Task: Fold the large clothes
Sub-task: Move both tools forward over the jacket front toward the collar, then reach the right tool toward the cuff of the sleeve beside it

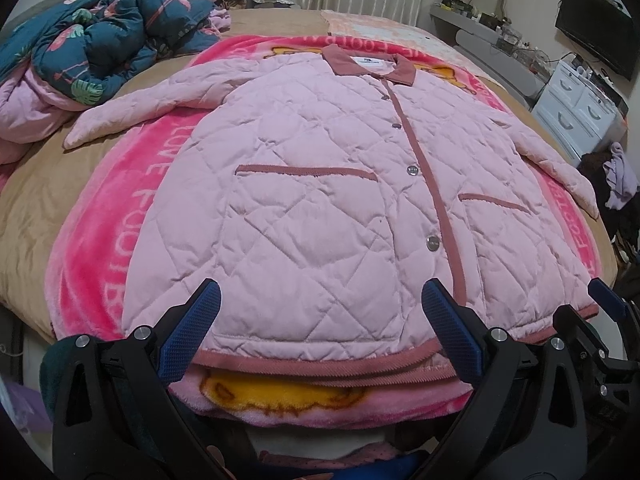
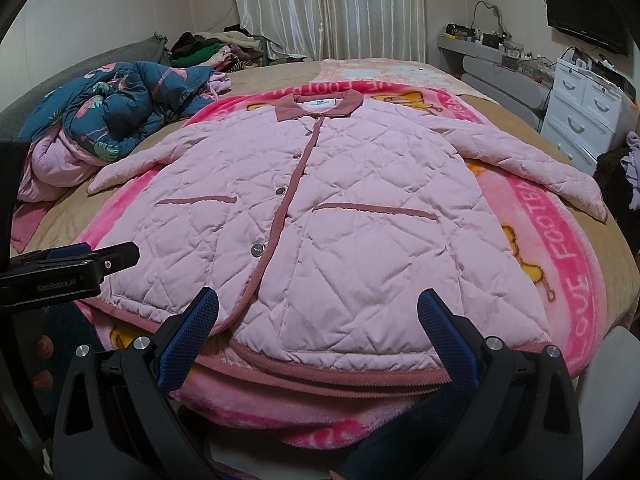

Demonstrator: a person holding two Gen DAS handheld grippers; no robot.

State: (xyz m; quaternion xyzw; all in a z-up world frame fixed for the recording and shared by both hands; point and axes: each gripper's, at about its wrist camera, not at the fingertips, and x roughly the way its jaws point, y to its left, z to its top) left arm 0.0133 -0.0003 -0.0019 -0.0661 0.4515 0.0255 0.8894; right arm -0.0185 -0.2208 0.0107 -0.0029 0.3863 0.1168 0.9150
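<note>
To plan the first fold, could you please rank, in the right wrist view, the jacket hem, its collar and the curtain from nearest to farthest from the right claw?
1. Hem, just ahead of the right claw.
2. Collar, at the jacket's far end.
3. Curtain, beyond the bed.

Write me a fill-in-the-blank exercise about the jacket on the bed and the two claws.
1. The quilted pink jacket lies spread flat, front side ____, on a pink blanket.
2. Both the left claw and the right claw have their jaws ____.
3. The jacket's collar points ____ from the claws.
4. A crumpled teal quilt lies on the bed beyond the jacket's ____ sleeve as seen in the picture.

Missing words: up; open; away; left
</note>
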